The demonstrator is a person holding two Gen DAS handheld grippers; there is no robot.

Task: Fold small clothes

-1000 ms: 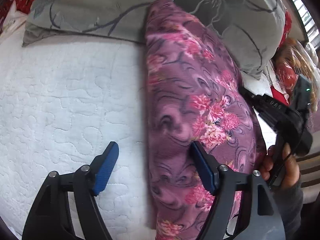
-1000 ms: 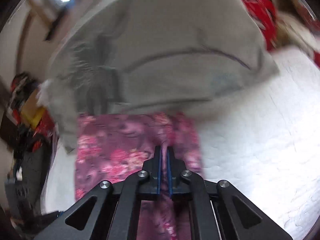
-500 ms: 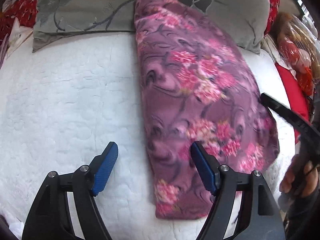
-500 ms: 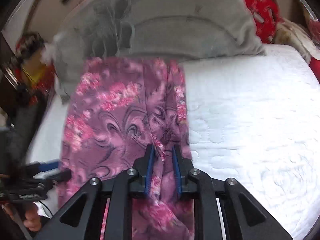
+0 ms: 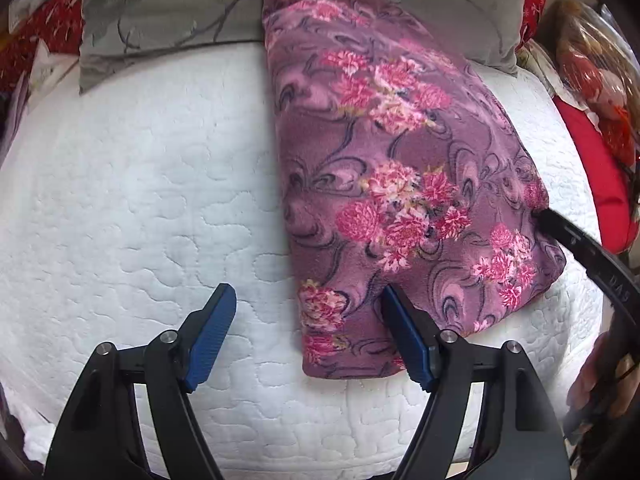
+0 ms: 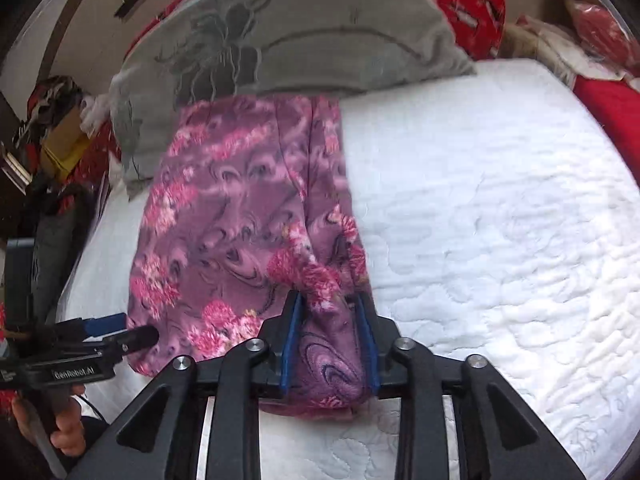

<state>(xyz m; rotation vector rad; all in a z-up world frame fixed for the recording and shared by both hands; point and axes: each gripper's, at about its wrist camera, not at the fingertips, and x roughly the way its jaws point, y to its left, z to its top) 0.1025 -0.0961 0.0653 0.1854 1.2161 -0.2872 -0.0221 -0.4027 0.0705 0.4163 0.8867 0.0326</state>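
Straddling a bunched hem of the floral fleece garment (image 6: 240, 216), the right tongs (image 6: 330, 344) stand partly spread, cloth filling the gap between the 2 blue pads; whether they grip it cannot be told. The left tongs (image 5: 308, 336) are spread wide and empty, 1 pad over bare quilt, the other touching or just above the garment's near corner. The garment lies flat in a long folded strip on the white quilted bed (image 5: 132, 184), running from the near edge to the grey pillow (image 5: 168, 12) at the head, which its far end overlaps. Judged soft, light and limp, with a plush nap unlikely to slip, it should be taken at corners or along the folded edge. Both tongs reach forward, low and roughly level, from the near edge.
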